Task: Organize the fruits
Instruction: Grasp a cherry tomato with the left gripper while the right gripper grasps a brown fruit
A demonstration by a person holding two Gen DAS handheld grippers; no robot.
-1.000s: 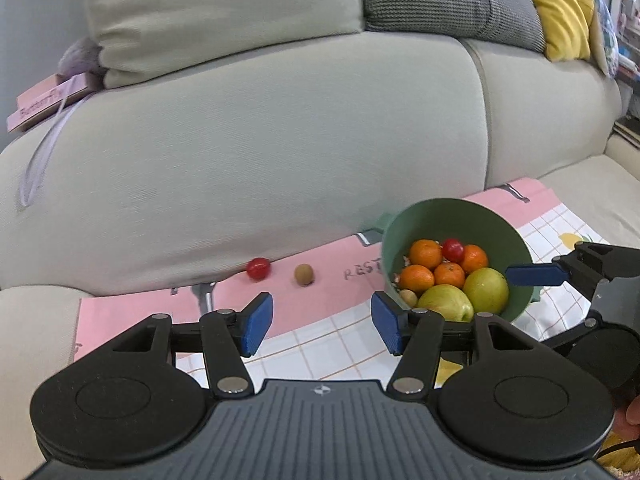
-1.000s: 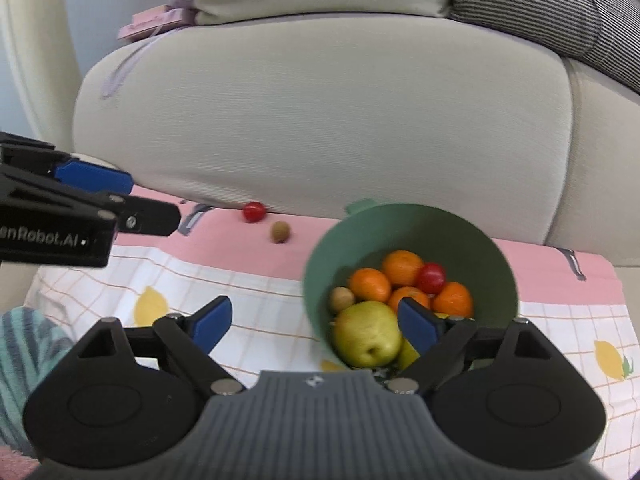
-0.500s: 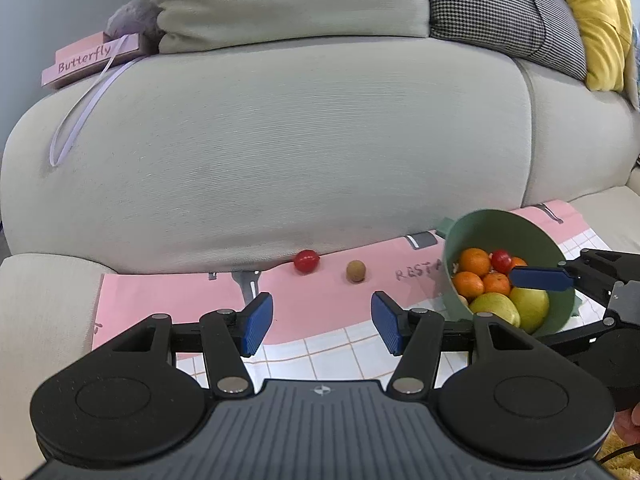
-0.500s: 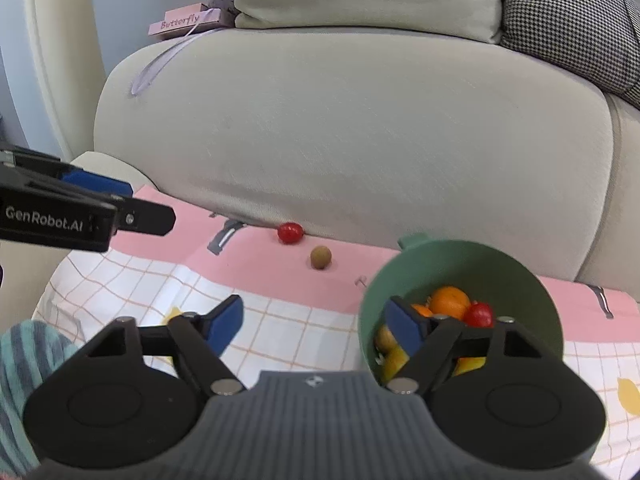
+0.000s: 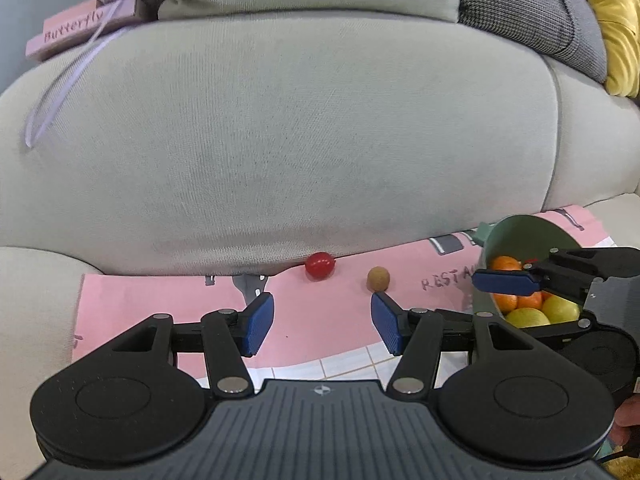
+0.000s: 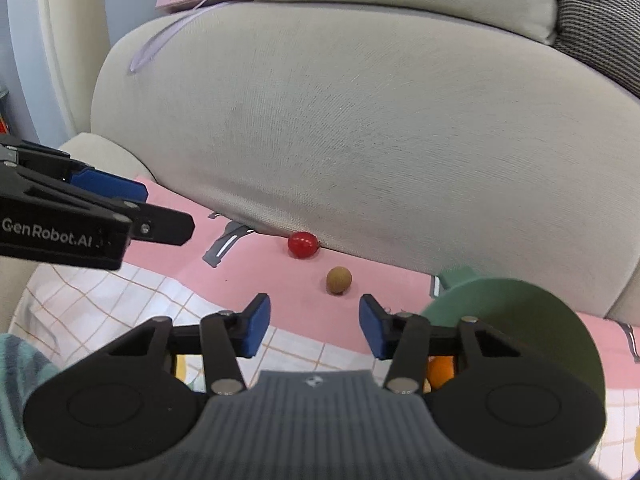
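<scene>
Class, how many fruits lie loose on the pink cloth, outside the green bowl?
2. A small red fruit sits against the sofa's base; a small brown fruit lies beside it, nearer the green bowl. Others may be hidden.

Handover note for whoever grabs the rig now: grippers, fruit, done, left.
Left gripper: jaws open, empty, aimed at the mat in front of the two loose fruits.
Right gripper: jaws closing, nothing between them, just short of the small brown fruit.
Green bowl: on the mat to the right, already holding oranges and yellow-green apples.
Left out: red cherry tomato against the sofa cushion, brown fruit beside it on the pink mat.
Remaining: pick both and put them in the bowl.
</scene>
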